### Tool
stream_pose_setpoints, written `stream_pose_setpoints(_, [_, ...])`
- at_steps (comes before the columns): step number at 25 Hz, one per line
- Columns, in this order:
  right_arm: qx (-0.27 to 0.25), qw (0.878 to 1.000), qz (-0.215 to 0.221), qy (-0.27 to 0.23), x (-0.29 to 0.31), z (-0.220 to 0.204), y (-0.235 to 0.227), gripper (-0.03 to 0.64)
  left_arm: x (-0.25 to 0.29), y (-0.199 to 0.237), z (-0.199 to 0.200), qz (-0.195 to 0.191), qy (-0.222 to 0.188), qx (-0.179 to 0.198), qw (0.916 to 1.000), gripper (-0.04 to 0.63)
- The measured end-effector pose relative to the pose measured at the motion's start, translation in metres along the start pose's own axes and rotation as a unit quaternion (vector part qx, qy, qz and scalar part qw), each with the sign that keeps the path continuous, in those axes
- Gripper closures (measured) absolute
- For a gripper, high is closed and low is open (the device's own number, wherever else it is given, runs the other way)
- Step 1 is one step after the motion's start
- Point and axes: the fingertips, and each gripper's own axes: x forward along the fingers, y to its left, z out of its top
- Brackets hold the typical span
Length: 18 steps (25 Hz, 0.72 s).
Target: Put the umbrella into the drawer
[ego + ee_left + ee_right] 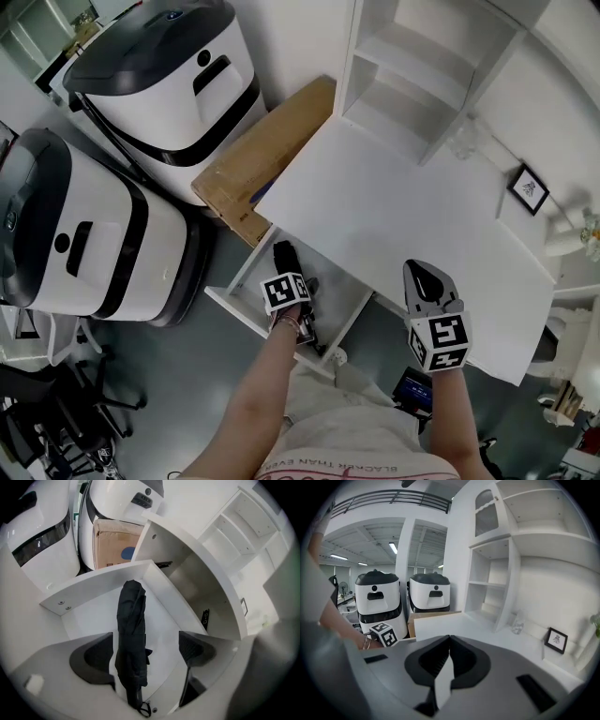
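My left gripper (146, 641) is released: its jaws stand wide apart and neither pad presses on anything. The folded black umbrella (131, 639) lies straight below it on the floor of the open drawer (93, 616). In the left gripper view it shows between my jaws but clear of both. Its long axis runs front to back along the drawer, with the handle end and wrist loop toward the near wall and the tip toward the far corner. As far as I can judge, its whole length sits inside the walls.

My right gripper (449, 641) is clenched on nothing and hangs over the front edge of the white desk (394, 206), well off to the side. My left hand is the nearer one to the drawer, so pushing it shut looks like its job.
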Motion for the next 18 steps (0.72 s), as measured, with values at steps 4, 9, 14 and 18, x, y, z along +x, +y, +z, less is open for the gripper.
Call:
stream_pose_setpoints(4, [-0.009, 1.000, 0.006, -0.014, -0.005, 0.012, 0.002, 0.607, -0.021, -0.003, 0.011, -0.014, -0.028, -0.032, 0.9990, 0.169])
stream_pose_setpoints(9, [-0.016, 0.999, 0.006, -0.031, -0.014, 0.024, 0.001, 0.609, -0.048, -0.010, 0.024, -0.023, -0.062, -0.013, 0.9977, 0.170])
stream_pose_setpoints(14, [-0.005, 0.999, 0.006, -0.054, -0.024, 0.037, -0.001, 0.608, -0.074, -0.009, 0.034, -0.021, -0.094, 0.006, 0.9953, 0.170])
stream_pose_setpoints(18, [0.011, 0.997, 0.007, -0.070, -0.031, 0.044, -0.004, 0.608, -0.093, -0.013, 0.038, -0.027, -0.121, 0.018, 0.9922, 0.172])
